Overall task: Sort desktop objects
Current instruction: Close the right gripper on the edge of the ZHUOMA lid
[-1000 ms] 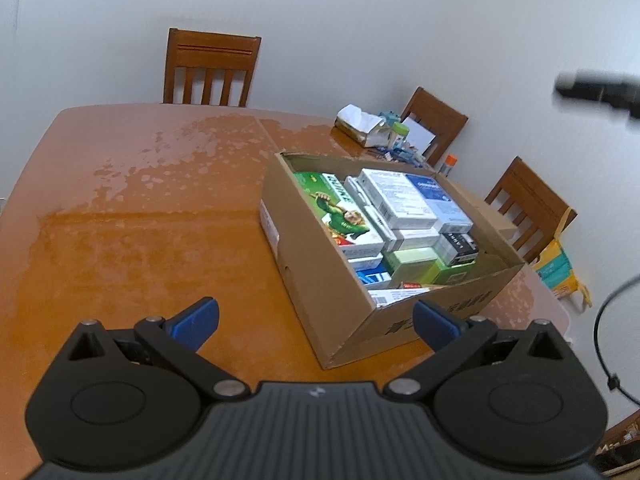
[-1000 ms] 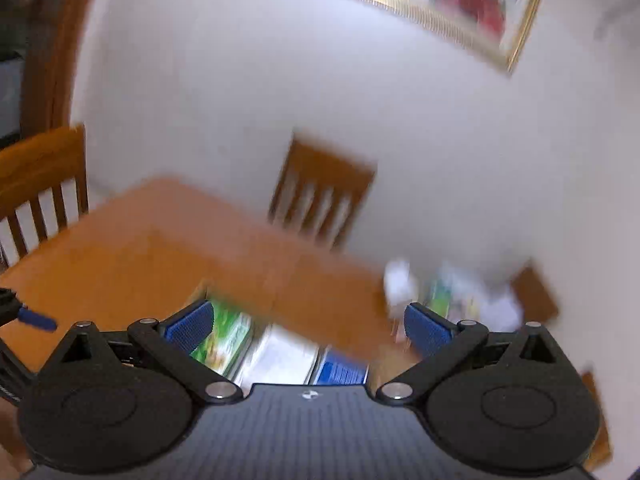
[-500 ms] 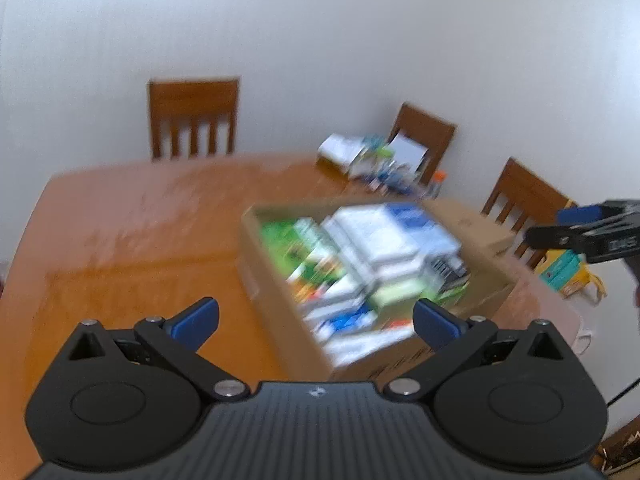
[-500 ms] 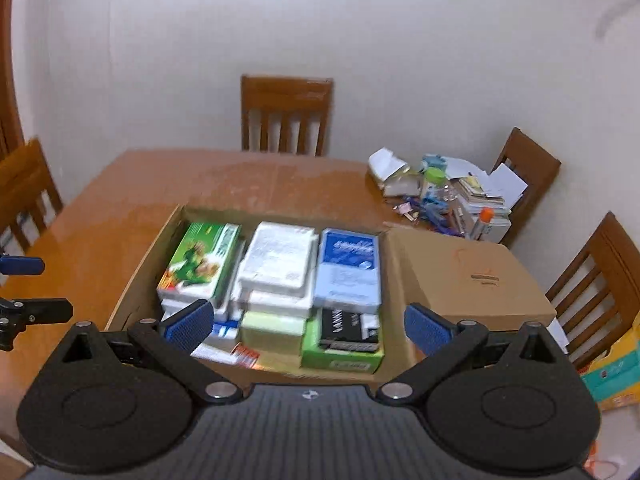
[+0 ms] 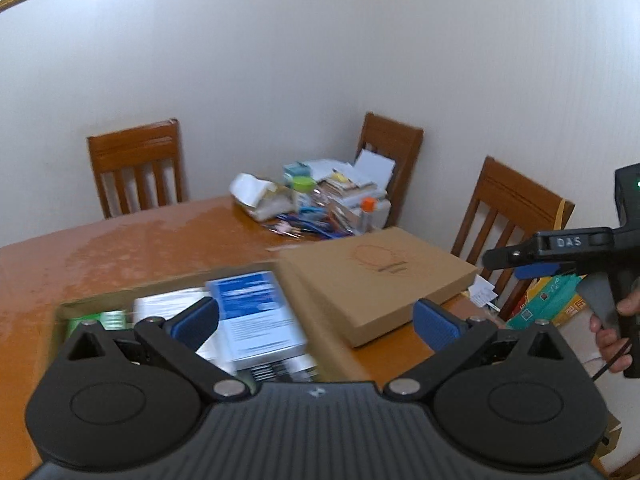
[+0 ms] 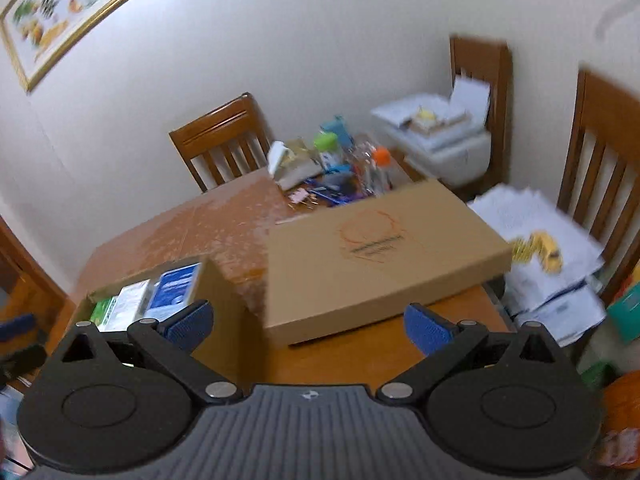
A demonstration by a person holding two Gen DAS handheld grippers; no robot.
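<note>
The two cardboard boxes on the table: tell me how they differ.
The open cardboard box has no lid on and is packed with small packages, a blue one and a green one among them; the flat cardboard box is closed, so its contents are hidden. The open box has taller walls; the flat box is shallow and wide. The flat box bears a round orange print on top. Both are plain brown cardboard on the wooden table.

Wooden table (image 6: 168, 240) under boxes (image 6: 372, 264), clutter (image 6: 340, 176)
</note>
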